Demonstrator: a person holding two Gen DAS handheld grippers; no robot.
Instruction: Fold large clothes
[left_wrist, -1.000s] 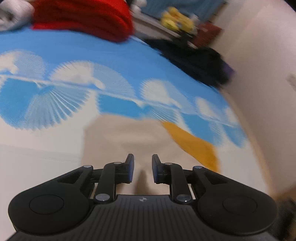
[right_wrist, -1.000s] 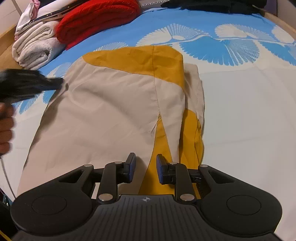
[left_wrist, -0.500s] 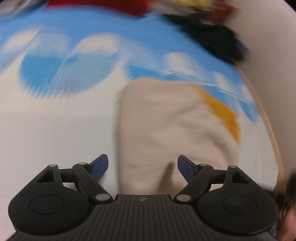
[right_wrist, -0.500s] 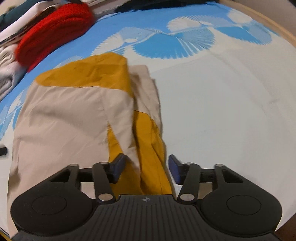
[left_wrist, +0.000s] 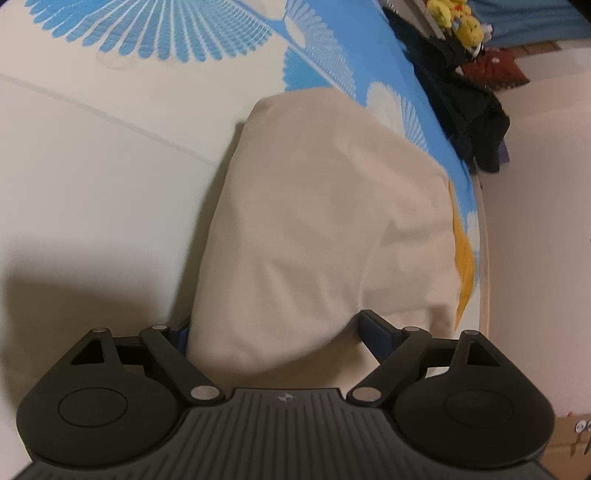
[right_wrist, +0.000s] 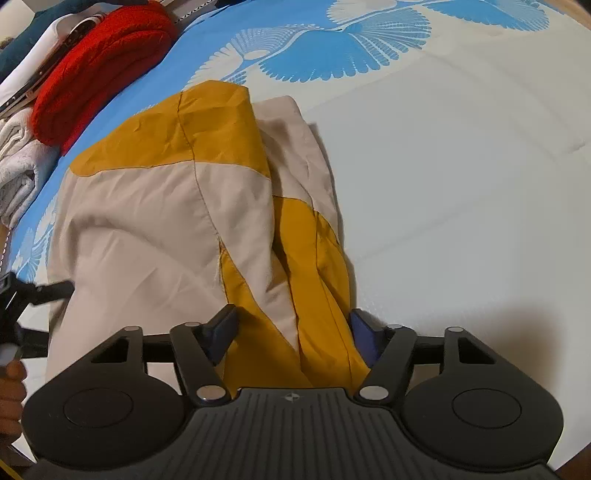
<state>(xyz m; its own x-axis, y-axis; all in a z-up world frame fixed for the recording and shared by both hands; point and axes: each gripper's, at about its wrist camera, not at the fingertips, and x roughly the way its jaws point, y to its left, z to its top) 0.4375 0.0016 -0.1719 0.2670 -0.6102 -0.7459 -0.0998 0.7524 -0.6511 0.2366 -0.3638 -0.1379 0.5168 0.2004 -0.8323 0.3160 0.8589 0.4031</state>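
**Two grippers at the garment's near edge**

Both point down at the beige-and-mustard garment (right_wrist: 177, 221) on the bed cover (right_wrist: 443, 184). The left gripper (left_wrist: 277, 328) is opening wide, the beige corner between its jaws; the right gripper (right_wrist: 293, 328) stands half-open astride the mustard fold. A red knit (right_wrist: 99, 70) lies at ten o'clock.
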